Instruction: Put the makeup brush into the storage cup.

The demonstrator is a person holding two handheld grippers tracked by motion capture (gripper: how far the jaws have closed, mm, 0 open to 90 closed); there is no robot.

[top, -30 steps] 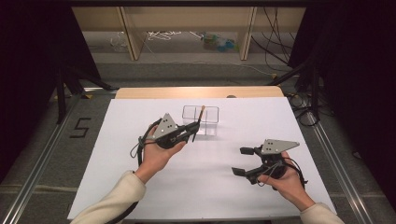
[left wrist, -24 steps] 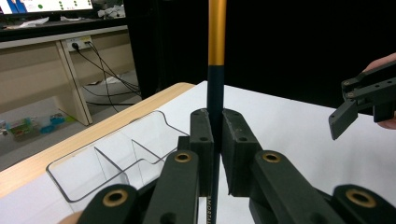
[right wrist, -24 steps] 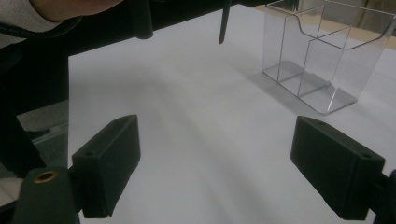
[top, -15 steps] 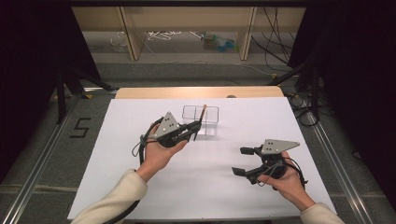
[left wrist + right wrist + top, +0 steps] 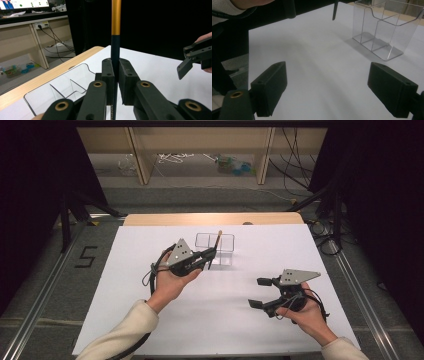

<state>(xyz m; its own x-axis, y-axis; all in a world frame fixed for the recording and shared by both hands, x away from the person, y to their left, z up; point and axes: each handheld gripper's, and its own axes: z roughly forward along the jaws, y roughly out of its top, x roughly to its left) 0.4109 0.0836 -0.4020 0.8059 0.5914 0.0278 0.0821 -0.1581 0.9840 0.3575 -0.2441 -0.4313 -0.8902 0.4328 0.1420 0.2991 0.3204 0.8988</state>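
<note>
Holding my right gripper low at about 5 o'clock on the white table, jaws spread wide with nothing in them. Further out, my left gripper is clamped on a black-and-gold brush, upright, just at 9 o'clock of the clear divided box near the far edge.

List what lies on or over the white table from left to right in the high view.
left gripper → black-and-gold pencil held upright in its jaws → clear divided holder → right gripper, jaws wide apart over the white table.
</note>
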